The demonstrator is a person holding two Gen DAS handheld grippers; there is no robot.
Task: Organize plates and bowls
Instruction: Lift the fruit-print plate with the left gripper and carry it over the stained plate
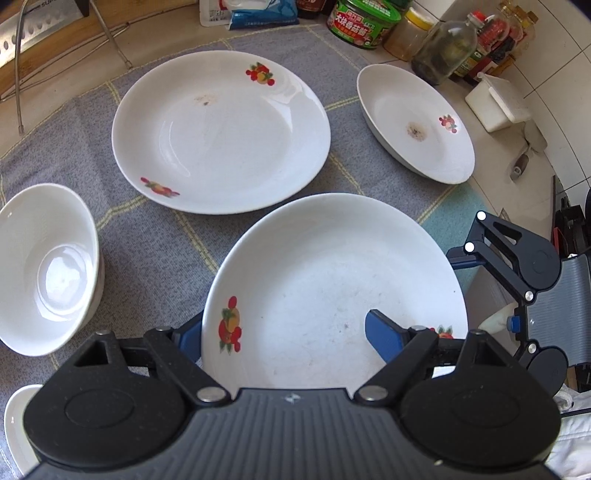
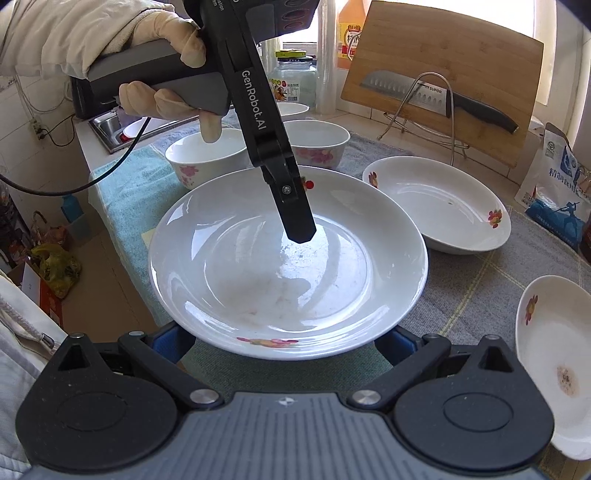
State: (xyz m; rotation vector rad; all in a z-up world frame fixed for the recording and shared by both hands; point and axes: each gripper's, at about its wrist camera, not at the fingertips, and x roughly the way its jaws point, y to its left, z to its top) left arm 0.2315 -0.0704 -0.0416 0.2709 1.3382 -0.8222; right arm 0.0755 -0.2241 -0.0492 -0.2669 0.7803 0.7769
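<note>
A white plate with fruit prints (image 1: 332,280) is held over the grey cloth. My left gripper (image 1: 284,336) straddles its near rim, one blue finger (image 1: 384,334) over the plate and the other (image 1: 190,338) beneath. It also shows in the right wrist view (image 2: 288,266), where the left gripper's upper finger (image 2: 295,210) rests inside it. My right gripper (image 2: 284,343) is open, its fingers below the plate's near rim. A second plate (image 1: 221,129) and a third (image 1: 413,122) lie on the cloth. A white bowl (image 1: 44,266) stands at the left.
Two flowered bowls (image 2: 207,155) (image 2: 317,142) stand behind the held plate. Jars and bottles (image 1: 369,22) line the back of the counter. A cutting board with a knife (image 2: 443,81) leans on a wire rack. A sink (image 2: 122,133) lies beyond the cloth's edge.
</note>
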